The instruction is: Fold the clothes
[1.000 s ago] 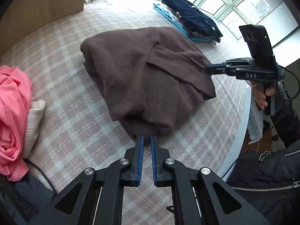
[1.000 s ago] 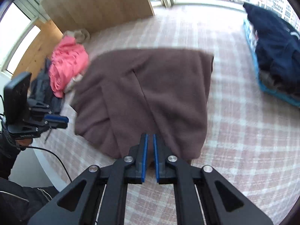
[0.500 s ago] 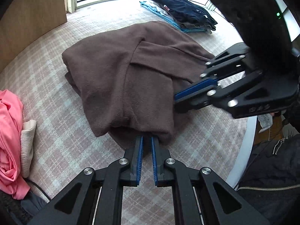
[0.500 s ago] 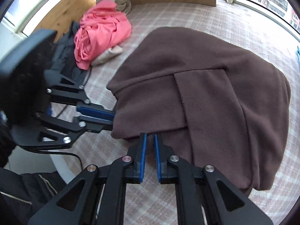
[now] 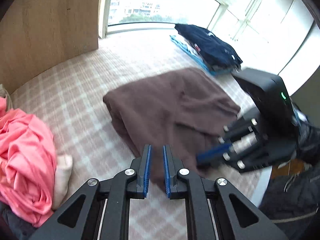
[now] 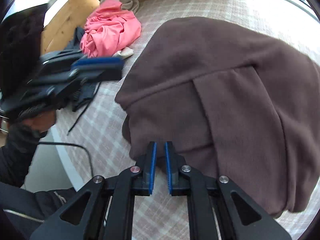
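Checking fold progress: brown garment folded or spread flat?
Folded. The brown garment lies as a compact bundle on the plaid surface, one flap overlapping on top, layers stacked at its edge.

Bright windows (image 5: 250, 20), wooden wall (image 5: 50, 24), perhaps checked bedding (image 5: 80, 92).

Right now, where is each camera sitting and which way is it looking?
Left wrist: rides the left gripper, jaws opening, looking down across the brown garment toward the windows; right gripper and dark jacket show.
Right wrist: rides the right gripper, facing the brown garment's folded edge and pink clothes; left gripper shows.
Shared: garment, pink clothes, plaid surface.
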Demonstrator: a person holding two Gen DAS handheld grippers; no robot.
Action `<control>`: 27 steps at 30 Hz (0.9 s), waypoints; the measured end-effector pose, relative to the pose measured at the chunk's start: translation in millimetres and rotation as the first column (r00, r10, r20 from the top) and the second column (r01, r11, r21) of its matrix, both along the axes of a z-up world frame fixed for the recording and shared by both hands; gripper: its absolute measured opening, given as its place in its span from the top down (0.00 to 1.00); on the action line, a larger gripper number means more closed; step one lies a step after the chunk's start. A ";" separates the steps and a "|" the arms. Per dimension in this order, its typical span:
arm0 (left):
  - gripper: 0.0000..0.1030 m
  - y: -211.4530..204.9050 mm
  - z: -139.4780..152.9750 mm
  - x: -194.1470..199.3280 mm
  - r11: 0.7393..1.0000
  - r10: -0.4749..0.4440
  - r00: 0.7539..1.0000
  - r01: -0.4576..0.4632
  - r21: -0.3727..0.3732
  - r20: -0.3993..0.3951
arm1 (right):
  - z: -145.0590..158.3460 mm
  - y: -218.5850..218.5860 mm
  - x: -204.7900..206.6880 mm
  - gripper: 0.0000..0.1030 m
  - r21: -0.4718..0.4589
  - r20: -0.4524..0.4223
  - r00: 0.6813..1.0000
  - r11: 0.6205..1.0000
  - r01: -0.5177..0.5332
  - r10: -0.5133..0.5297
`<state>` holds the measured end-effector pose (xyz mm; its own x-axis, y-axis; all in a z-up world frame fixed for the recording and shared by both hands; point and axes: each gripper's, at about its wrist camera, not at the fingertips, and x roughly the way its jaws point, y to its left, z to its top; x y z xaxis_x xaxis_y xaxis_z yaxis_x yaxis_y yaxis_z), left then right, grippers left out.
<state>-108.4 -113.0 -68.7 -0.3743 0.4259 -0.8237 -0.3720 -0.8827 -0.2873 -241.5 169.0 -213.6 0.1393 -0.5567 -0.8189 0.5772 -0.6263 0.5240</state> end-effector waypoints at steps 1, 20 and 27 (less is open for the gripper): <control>0.89 0.0 -10.3 -5.9 1.000 0.030 0.999 -0.030 0.003 0.035 | 10.9 8.3 -3.3 0.90 -0.019 -0.017 1.000 1.000 0.019 -0.019; 0.78 1.0 0.0 -28.6 0.987 0.153 0.982 -0.148 -0.056 0.106 | 52.7 124.9 -94.9 0.50 0.006 -0.270 0.868 0.901 0.435 -0.417; 0.77 24.9 -27.2 -41.1 0.996 0.049 0.988 -0.036 -0.086 0.149 | 2.3 108.9 -146.7 1.00 -0.013 -0.023 0.916 0.916 0.401 -0.401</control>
<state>-149.5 -88.2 -95.9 -0.2597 0.3405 -0.9037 -0.2917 -0.9197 -0.2627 -388.2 277.9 -211.2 -0.1171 -0.5684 -0.8144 0.2916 -0.8035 0.5189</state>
